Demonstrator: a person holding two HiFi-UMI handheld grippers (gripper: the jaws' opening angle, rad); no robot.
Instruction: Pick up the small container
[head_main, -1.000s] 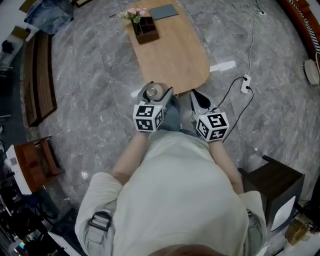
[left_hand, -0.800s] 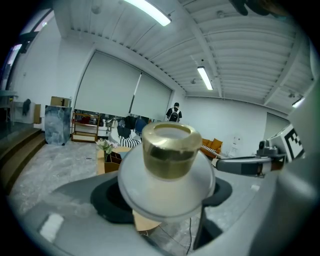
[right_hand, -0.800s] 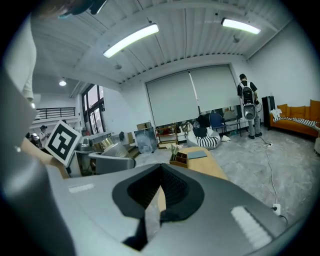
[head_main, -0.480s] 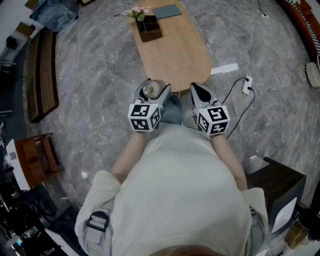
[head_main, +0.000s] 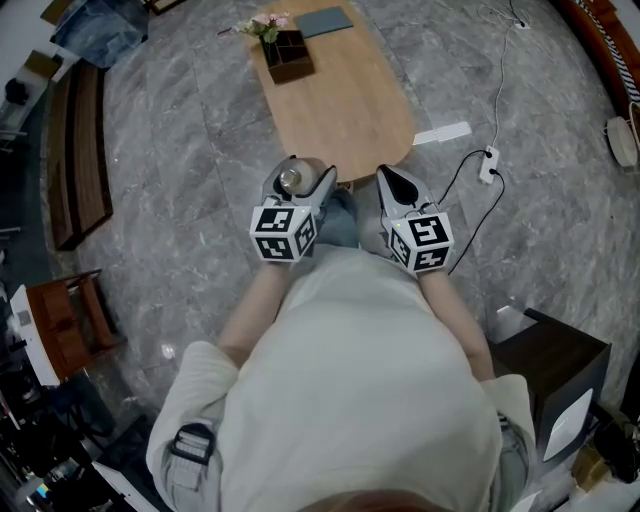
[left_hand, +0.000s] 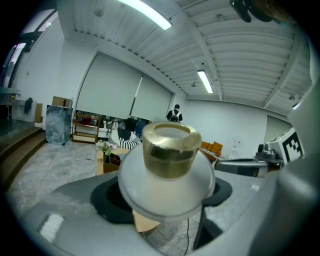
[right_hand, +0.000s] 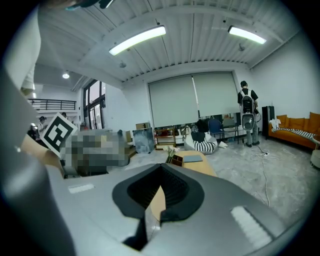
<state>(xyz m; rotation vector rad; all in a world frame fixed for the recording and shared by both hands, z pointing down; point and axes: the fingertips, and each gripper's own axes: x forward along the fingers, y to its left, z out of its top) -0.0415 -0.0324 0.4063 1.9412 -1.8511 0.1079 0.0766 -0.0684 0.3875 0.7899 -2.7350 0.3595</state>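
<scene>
Pinches jar (left_hand: 169, 165) in left hand-held gripper (head_main: 300, 186), lifted near tabletop (head_main: 345, 115) end; holds right hand-held gripper (head_main: 398, 186) pressed together, empty. Could slip on rounded sides, dropping to floor (head_main: 190, 180), if squeeze slackens.

The oval wooden table (head_main: 350, 110) stands on the grey marble floor (head_main: 180, 200) at 12 o'clock in the head view. At its far end sit a dark box (head_main: 287, 58) with flowers and, at 2 o'clock from it, a blue-grey pad (head_main: 327, 22). On the floor, a white strip (head_main: 441, 133) lies by the table's edge at 4 o'clock, a power strip (head_main: 488, 165) just past it, a bench (head_main: 80, 150) at 9 o'clock, a chair (head_main: 65, 320) at 8 o'clock and a dark cabinet (head_main: 550, 370) at 4 o'clock.
</scene>
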